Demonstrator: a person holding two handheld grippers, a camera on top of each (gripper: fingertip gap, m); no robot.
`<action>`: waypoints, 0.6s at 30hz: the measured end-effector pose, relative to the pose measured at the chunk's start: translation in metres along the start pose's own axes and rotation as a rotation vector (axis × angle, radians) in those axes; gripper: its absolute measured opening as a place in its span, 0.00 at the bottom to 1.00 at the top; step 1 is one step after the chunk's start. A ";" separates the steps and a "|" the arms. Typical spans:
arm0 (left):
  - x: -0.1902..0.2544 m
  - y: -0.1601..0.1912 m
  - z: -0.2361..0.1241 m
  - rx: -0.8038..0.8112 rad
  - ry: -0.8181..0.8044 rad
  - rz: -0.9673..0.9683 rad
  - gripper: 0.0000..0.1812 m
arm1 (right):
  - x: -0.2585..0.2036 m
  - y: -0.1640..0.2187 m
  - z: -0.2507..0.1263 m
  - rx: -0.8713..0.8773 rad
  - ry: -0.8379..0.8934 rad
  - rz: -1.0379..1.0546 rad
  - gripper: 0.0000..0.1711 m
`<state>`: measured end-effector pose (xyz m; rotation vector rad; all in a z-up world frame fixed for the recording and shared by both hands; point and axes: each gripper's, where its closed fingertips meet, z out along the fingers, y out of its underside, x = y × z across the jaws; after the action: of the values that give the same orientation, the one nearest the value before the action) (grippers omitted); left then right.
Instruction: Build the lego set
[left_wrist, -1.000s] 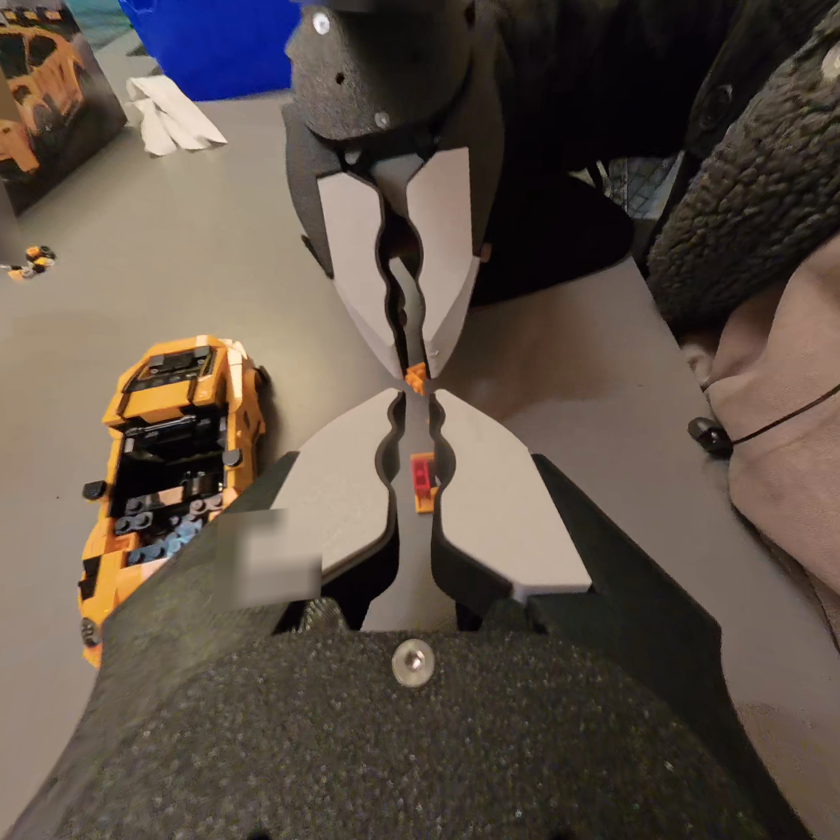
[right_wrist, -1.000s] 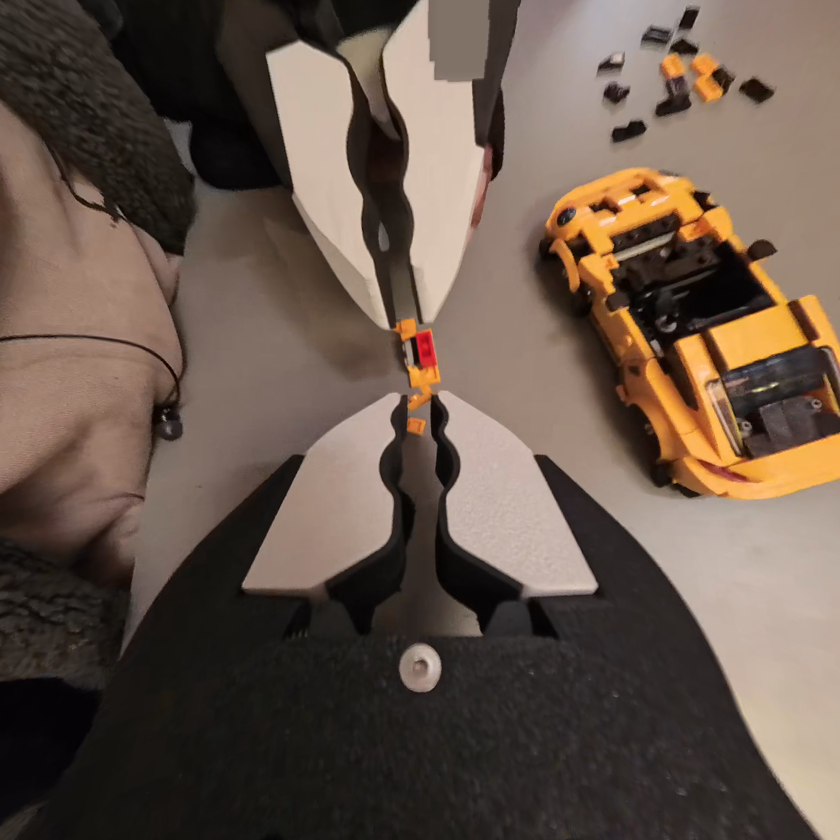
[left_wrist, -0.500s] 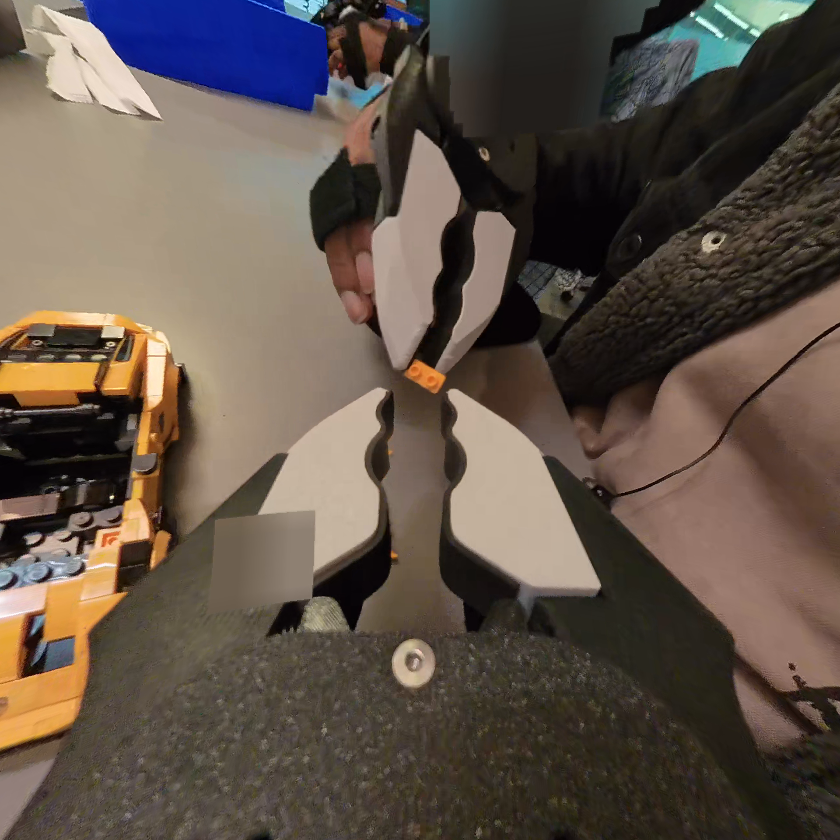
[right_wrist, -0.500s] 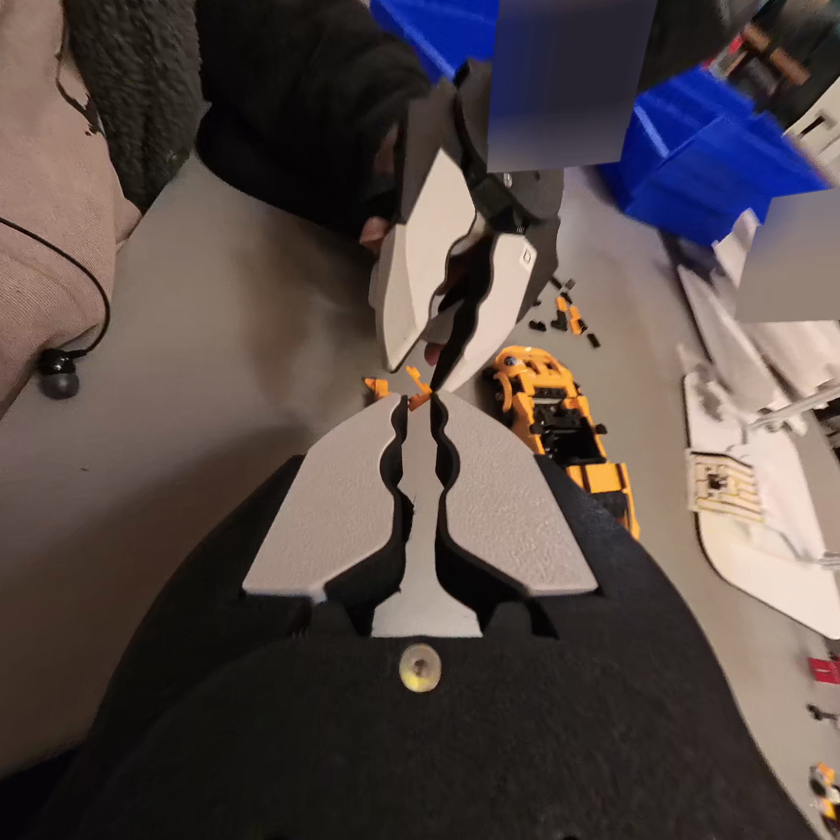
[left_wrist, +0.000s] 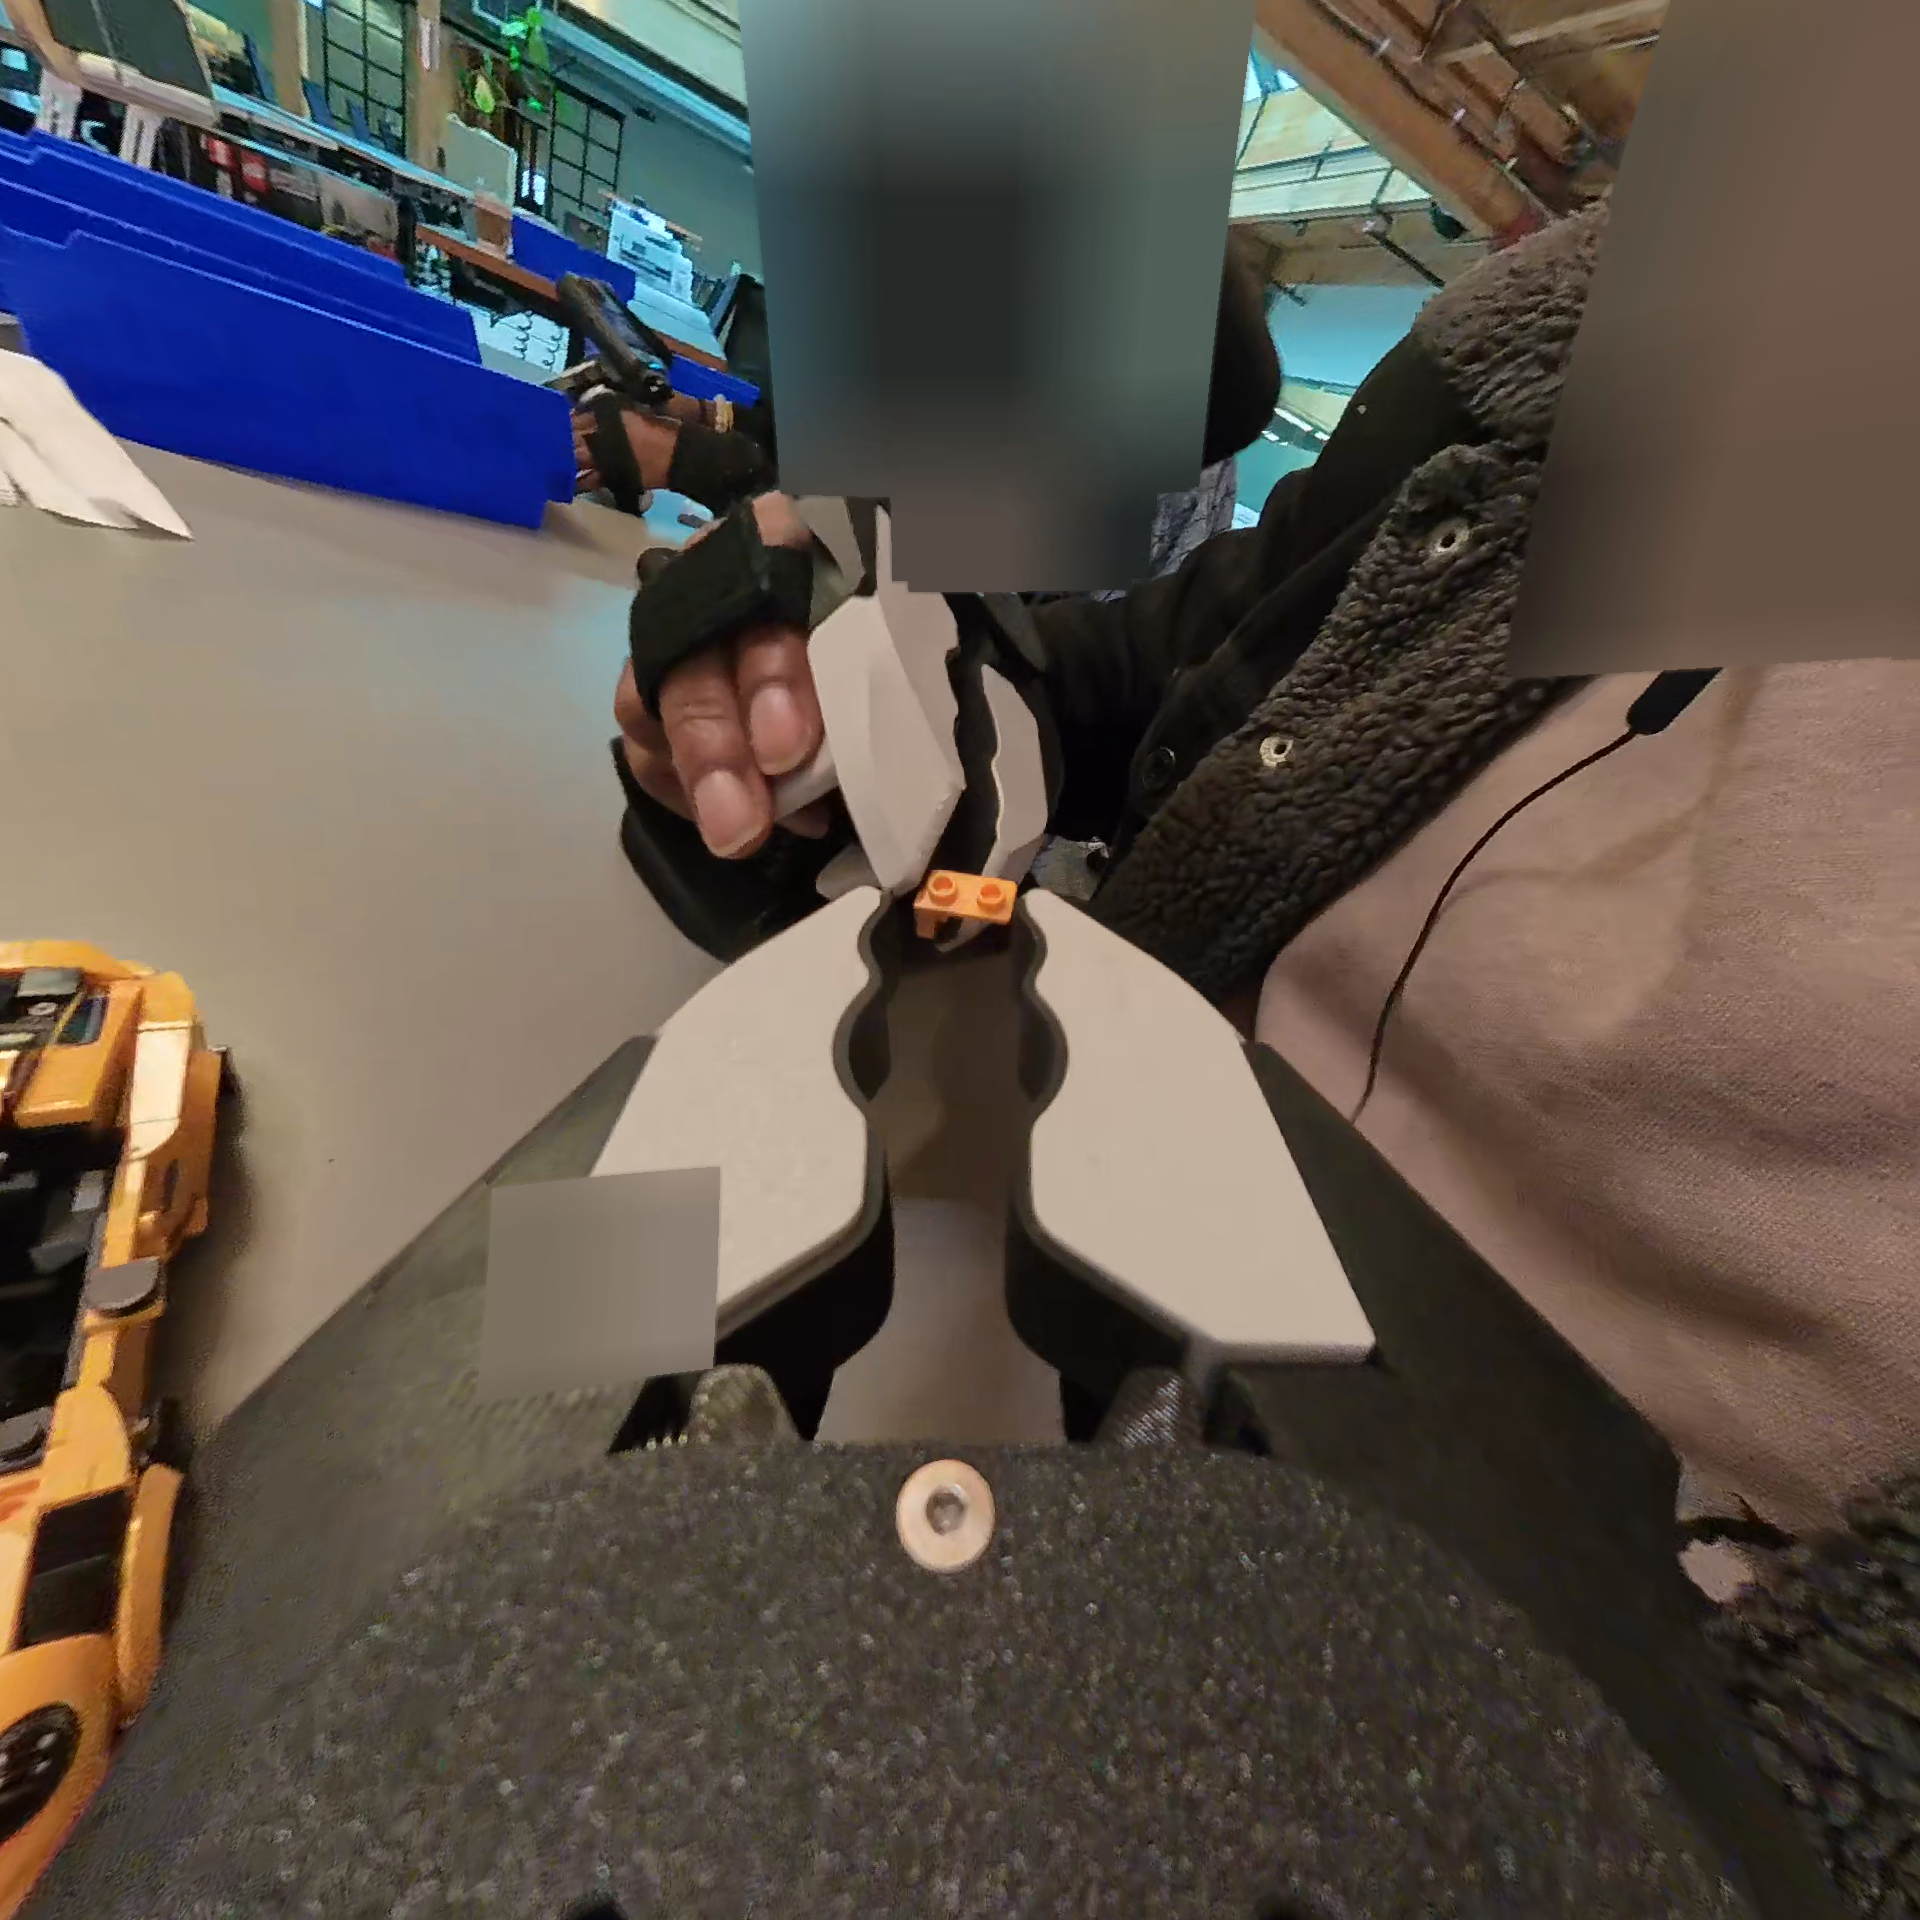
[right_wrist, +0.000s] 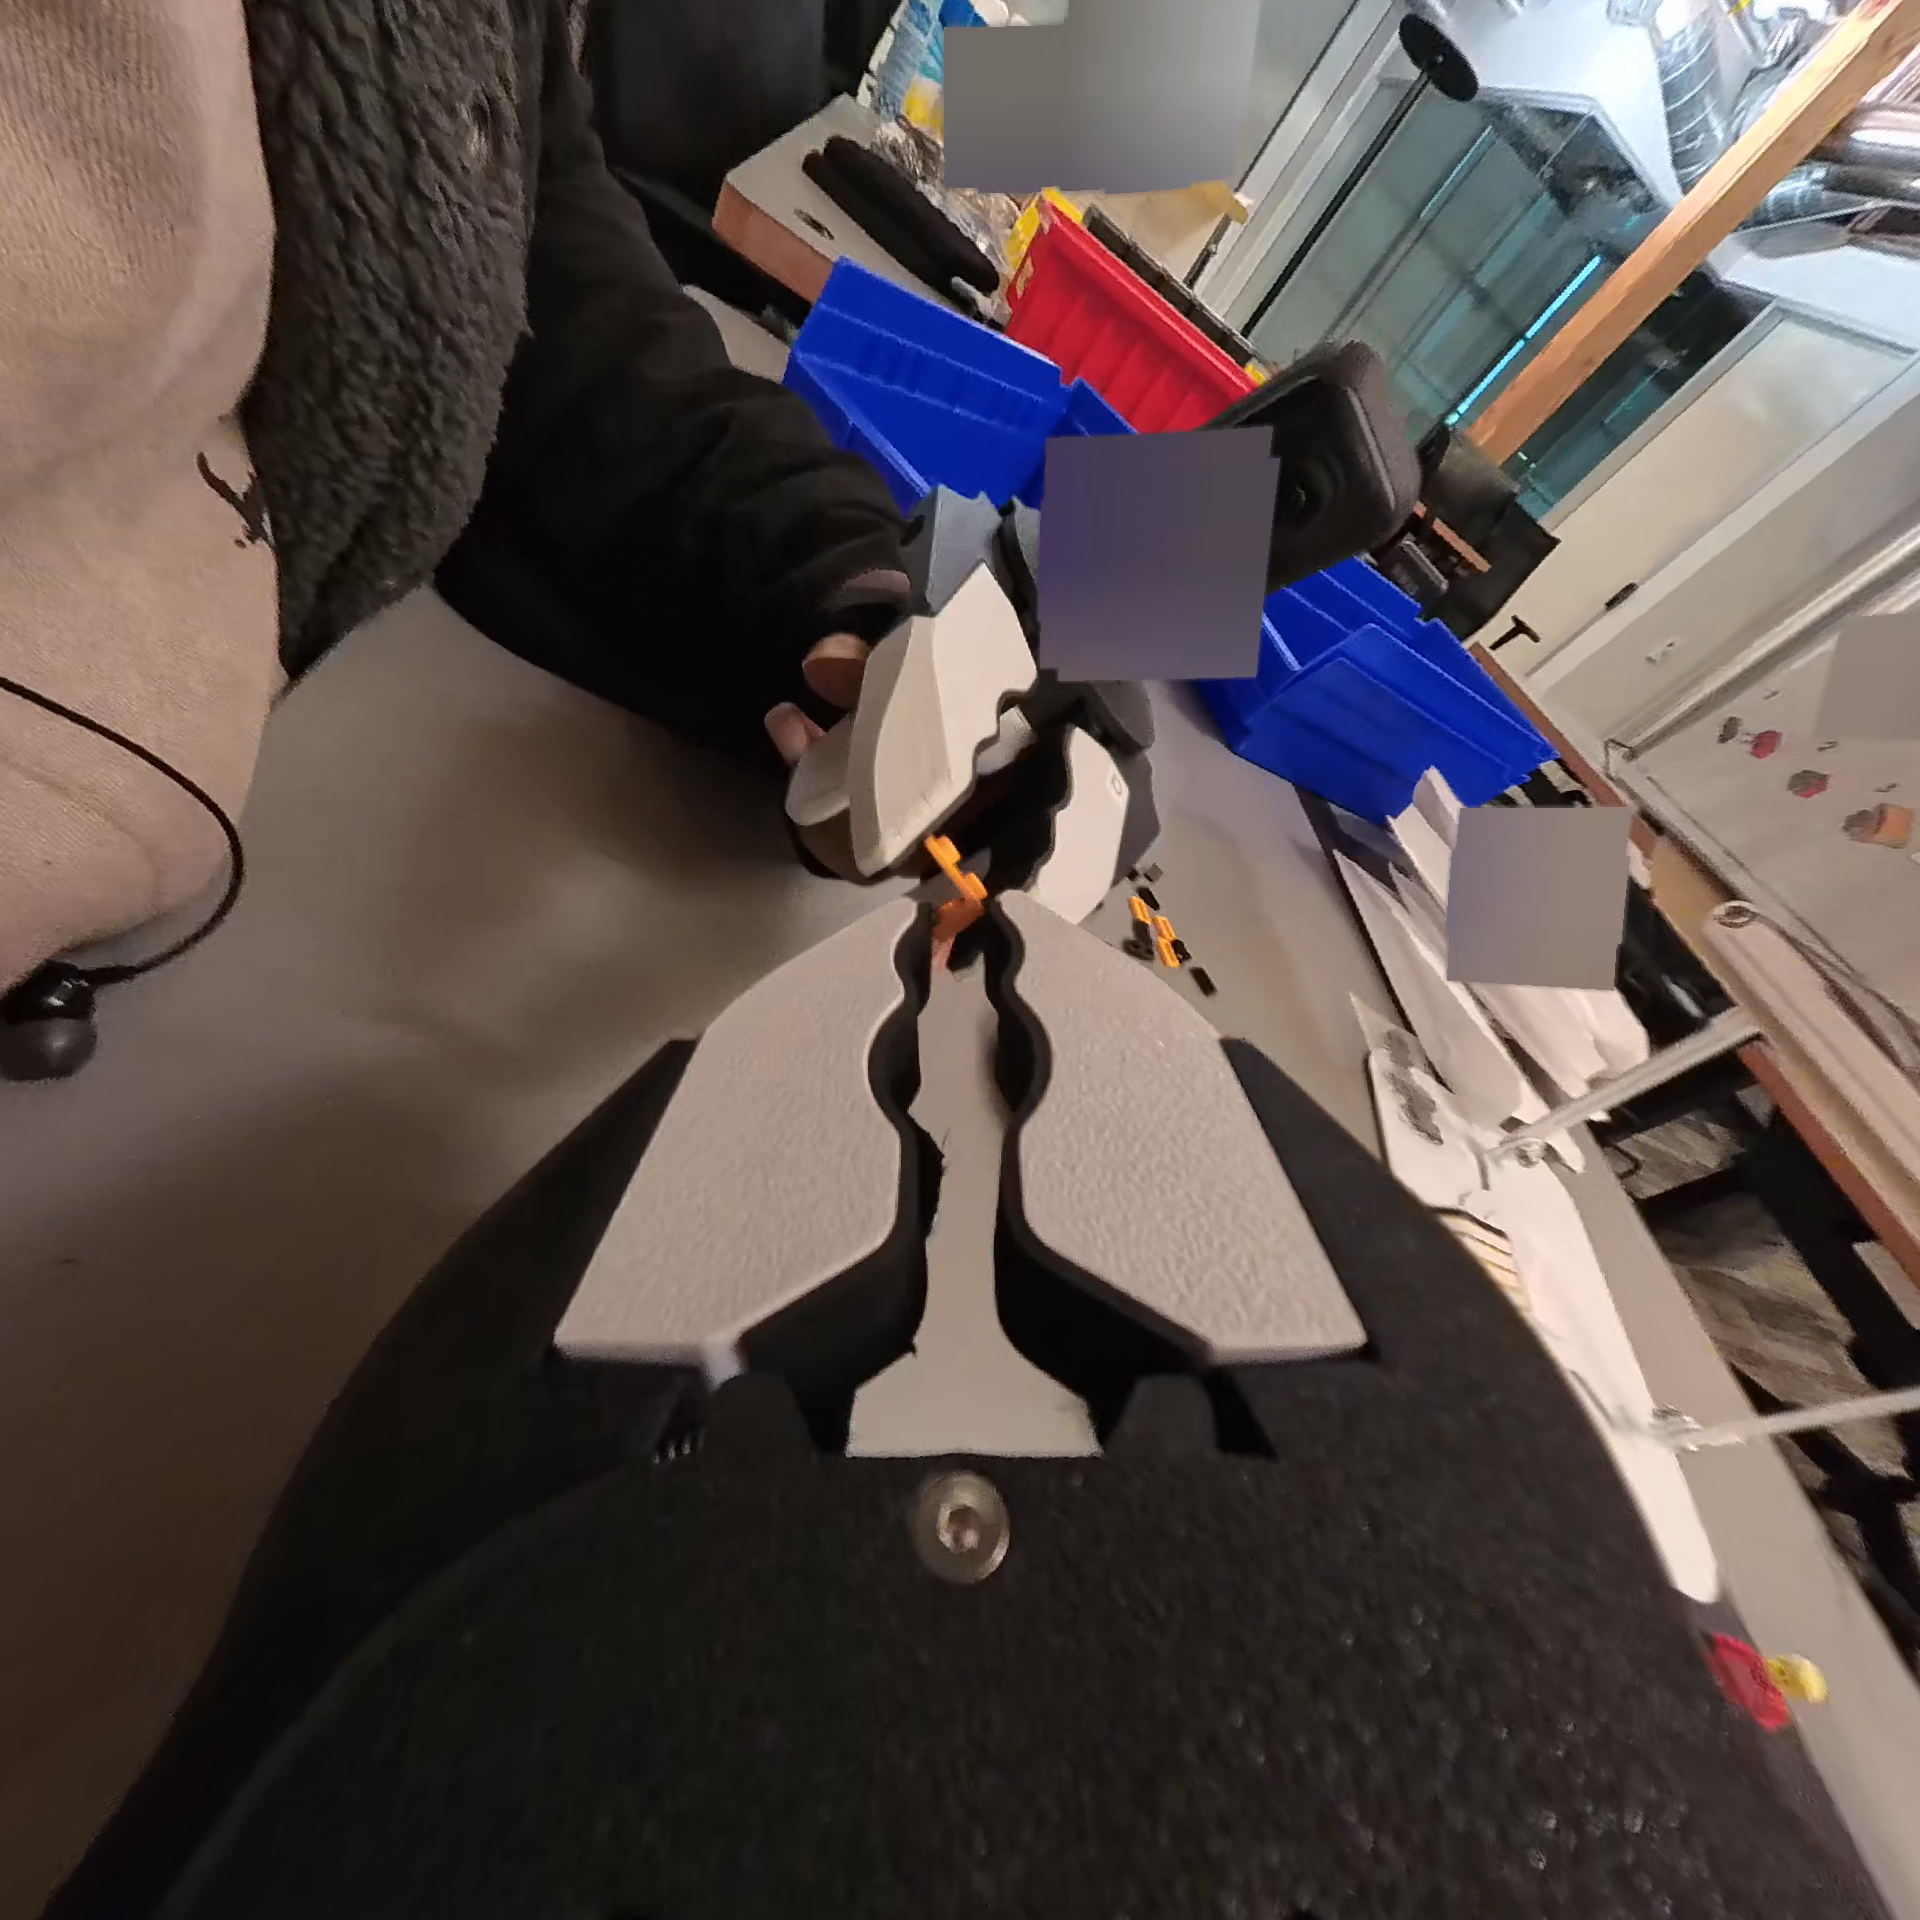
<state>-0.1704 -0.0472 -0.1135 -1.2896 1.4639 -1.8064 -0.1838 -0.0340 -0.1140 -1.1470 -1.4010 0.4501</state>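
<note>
My right gripper (right_wrist: 956, 920) is shut on a small orange two-stud plate (right_wrist: 951, 925), held up off the grey table (right_wrist: 468, 935). In the left wrist view the plate (left_wrist: 966, 899) hangs at the tips of the right gripper (left_wrist: 951, 883), which comes in from above. My left gripper (left_wrist: 956, 912) is open, and its tips stand on either side of the plate with small gaps. The left gripper also shows in the right wrist view (right_wrist: 987, 873), facing the right one tip to tip. The partly built orange car (left_wrist: 83, 1247) lies at the left edge.
A person's hand (left_wrist: 727, 748) holds the right gripper and a jacket (left_wrist: 1403, 727) is close on the right. Blue bins (left_wrist: 260, 384) stand at the back. In the right wrist view there are loose small pieces (right_wrist: 1153, 930), blue bins (right_wrist: 1382, 707), a red bin (right_wrist: 1122, 322) and white sheets (right_wrist: 1455, 1122).
Both grippers have risen off the table and tilted up. The right one carries the orange plate. The left jaws have opened wider. The red-and-orange piece on the table has left view.
</note>
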 end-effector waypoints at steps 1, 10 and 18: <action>-0.003 0.001 0.000 -0.011 -0.018 0.001 0.11 | 0.001 0.003 0.000 -0.022 0.012 -0.023 0.05; -0.028 0.017 -0.007 -0.164 -0.225 0.147 0.09 | 0.007 0.025 -0.004 -0.119 0.028 0.034 0.06; -0.054 0.030 -0.015 -0.374 -0.504 0.472 0.09 | 0.003 0.048 0.001 -0.237 -0.081 0.621 0.09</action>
<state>-0.1650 -0.0055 -0.1611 -1.2989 1.6657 -0.8568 -0.1669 -0.0104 -0.1521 -1.7829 -1.1651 0.7861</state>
